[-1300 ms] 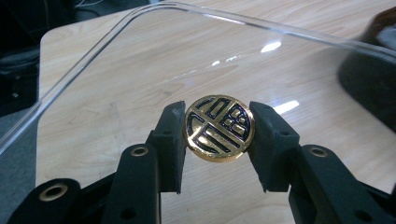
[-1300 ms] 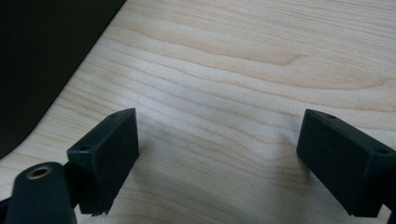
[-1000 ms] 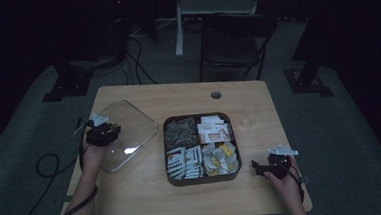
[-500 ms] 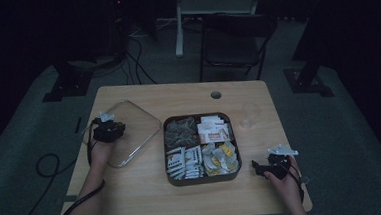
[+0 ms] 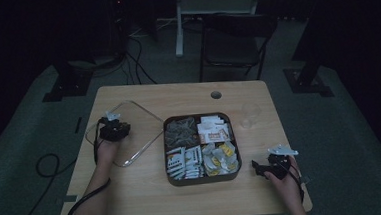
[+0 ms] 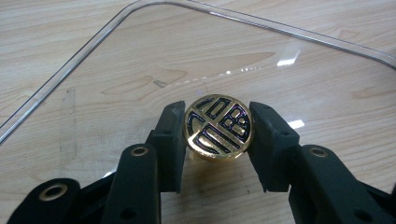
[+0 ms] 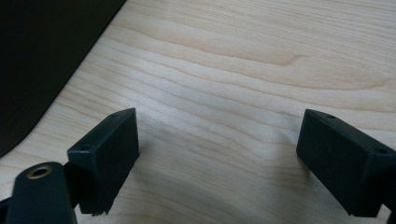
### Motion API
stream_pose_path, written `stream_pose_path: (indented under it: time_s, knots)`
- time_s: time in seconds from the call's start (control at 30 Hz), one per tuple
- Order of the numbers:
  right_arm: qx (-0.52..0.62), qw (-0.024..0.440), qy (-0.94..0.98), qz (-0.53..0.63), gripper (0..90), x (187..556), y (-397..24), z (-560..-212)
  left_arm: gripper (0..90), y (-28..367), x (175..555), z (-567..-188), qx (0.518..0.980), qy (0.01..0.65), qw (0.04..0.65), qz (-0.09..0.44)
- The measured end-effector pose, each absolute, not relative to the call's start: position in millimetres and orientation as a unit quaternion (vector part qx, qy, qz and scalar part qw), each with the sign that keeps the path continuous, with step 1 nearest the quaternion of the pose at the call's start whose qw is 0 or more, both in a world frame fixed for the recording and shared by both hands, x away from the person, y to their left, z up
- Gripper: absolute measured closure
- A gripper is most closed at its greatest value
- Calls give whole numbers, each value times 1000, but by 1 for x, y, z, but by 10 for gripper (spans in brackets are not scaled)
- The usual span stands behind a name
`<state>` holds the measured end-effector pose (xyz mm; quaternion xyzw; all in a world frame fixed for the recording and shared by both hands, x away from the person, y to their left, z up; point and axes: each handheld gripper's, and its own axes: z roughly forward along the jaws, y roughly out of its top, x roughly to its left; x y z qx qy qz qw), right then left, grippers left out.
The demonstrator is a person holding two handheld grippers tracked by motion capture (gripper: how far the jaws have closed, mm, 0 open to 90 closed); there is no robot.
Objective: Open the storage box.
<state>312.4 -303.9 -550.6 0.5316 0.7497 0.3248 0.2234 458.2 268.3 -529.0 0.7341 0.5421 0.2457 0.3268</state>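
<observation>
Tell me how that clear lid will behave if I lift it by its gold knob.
Probably stiff: the clear lid lies flat with a crisp rim. It may swing or tilt, since the left gripper pinches only the round gold knob. The smooth knob could slip.

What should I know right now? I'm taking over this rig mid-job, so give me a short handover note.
Left gripper: shut on the gold knob of the clear lid, which lies on the table left of the tray.
Right gripper: open, nothing between its jaws, over bare table right of the tray.
Done: lid is off; the packets sit uncovered.
Left: probably let go of the knob; the packets look untouched.
</observation>
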Motion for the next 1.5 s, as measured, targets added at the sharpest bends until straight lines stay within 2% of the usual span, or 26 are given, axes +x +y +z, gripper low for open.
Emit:
stream_pose_path:
  time_s: [0.13,0.17,0.23,0.3,0.37,0.43,0.77,0.83,1.17,1.5]
  knots:
    - [531,223,750,325,126,312,-304,-551,589,269,458,-528,742,533,332,234]
    - [532,223,750,325,125,312,-304,-551,558,271,457,-527,738,536,343,223]
    - [532,223,750,325,126,312,-304,-551,413,271,456,-524,734,544,351,206]
    - [532,223,750,325,126,312,-304,-551,301,268,452,-522,733,543,348,217]
    - [532,223,750,325,125,312,-304,-551,282,268,450,-520,730,544,352,215]
    - [532,223,750,325,125,312,-304,-551,195,268,448,-517,730,545,354,214]
    - [532,223,750,325,125,312,-304,-551,93,264,435,-508,744,521,370,195]
    - [532,223,750,325,126,312,-304,-551,7,260,431,-507,755,510,369,185]
    - [532,223,750,325,125,312,-304,-551,8,254,414,-505,760,486,388,192]
    - [532,223,750,325,125,312,-304,-551,8,249,398,-510,771,461,403,175]
